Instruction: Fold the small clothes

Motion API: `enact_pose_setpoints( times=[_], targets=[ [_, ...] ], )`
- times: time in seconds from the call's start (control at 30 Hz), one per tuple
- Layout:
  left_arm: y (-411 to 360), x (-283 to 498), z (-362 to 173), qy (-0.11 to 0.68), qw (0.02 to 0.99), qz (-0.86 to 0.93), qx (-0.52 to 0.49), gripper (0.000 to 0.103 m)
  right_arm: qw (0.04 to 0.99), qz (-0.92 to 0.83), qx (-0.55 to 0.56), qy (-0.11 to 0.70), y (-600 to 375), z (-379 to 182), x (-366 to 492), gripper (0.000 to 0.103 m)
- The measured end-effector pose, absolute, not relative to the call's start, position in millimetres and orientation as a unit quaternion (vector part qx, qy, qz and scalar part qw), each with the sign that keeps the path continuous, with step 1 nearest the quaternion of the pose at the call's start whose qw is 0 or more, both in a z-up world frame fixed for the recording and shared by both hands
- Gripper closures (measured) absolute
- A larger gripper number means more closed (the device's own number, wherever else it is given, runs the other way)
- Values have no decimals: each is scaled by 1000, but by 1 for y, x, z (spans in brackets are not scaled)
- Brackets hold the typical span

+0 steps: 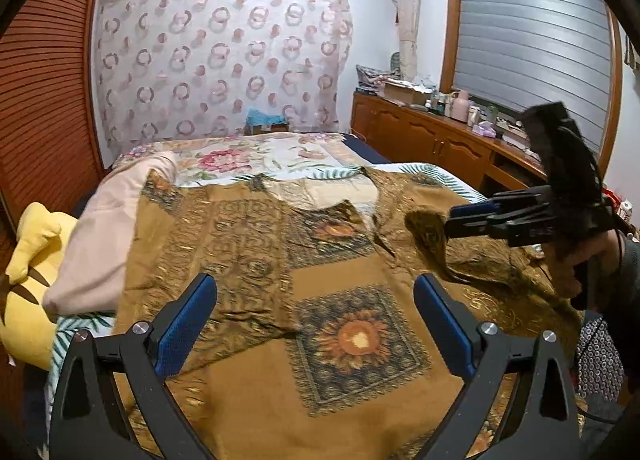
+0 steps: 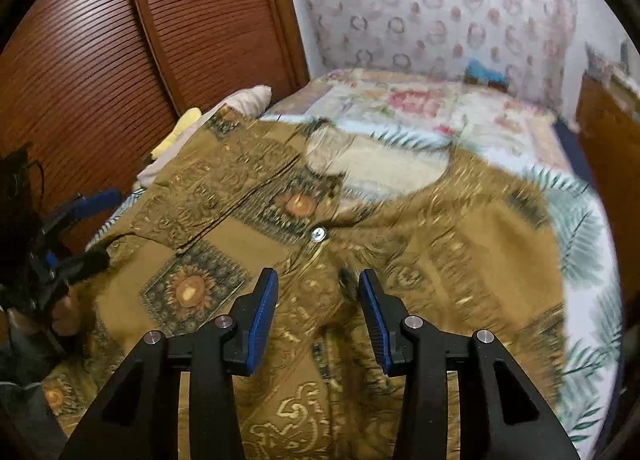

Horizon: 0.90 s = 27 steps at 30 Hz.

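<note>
A brown and gold patterned shirt (image 1: 256, 228) lies spread flat on the bed, collar toward the far end, with a white button (image 2: 319, 233) at its front. In the left wrist view my left gripper (image 1: 316, 300) hovers open and wide over the shirt's lower left part, nothing between its pads. My right gripper (image 2: 316, 292) hangs over the shirt's right front with its jaws partly apart and only flat cloth showing beneath them. From the left, the right gripper (image 1: 446, 222) has a raised fold of cloth (image 1: 426, 236) just at its tips. The left gripper (image 2: 102, 224) shows at the left edge.
A pink pillow (image 1: 108, 236) and a yellow plush (image 1: 32, 284) lie along the bed's left side by louvred wooden doors (image 2: 120, 40). A floral sheet (image 1: 248, 158) covers the far bed. A cluttered wooden sideboard (image 1: 432, 132) runs along the right under a window blind.
</note>
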State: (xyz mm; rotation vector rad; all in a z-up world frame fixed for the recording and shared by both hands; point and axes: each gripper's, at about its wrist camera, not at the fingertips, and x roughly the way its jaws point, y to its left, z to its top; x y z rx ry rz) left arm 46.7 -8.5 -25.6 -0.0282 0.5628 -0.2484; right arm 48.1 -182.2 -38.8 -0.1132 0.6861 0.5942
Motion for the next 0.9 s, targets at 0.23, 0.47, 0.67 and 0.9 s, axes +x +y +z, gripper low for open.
enact_pose_setpoints(
  times=[0.23, 0.47, 0.67, 0.9],
  targets=[
    [24, 67, -19, 278, 956, -97, -1, 3, 917, 215, -75, 327, -220, -44, 54, 54],
    [60, 103, -16, 295, 952, -81, 0, 26, 924, 143, -69, 348, -258, -57, 98, 54],
    [82, 142, -20, 319, 946, -64, -2, 39, 922, 122, -43, 366, -278, -65, 133, 54],
    [97, 176, -25, 339, 940, -43, 2, 39, 917, 136, -39, 373, -272, -76, 156, 54]
  ],
)
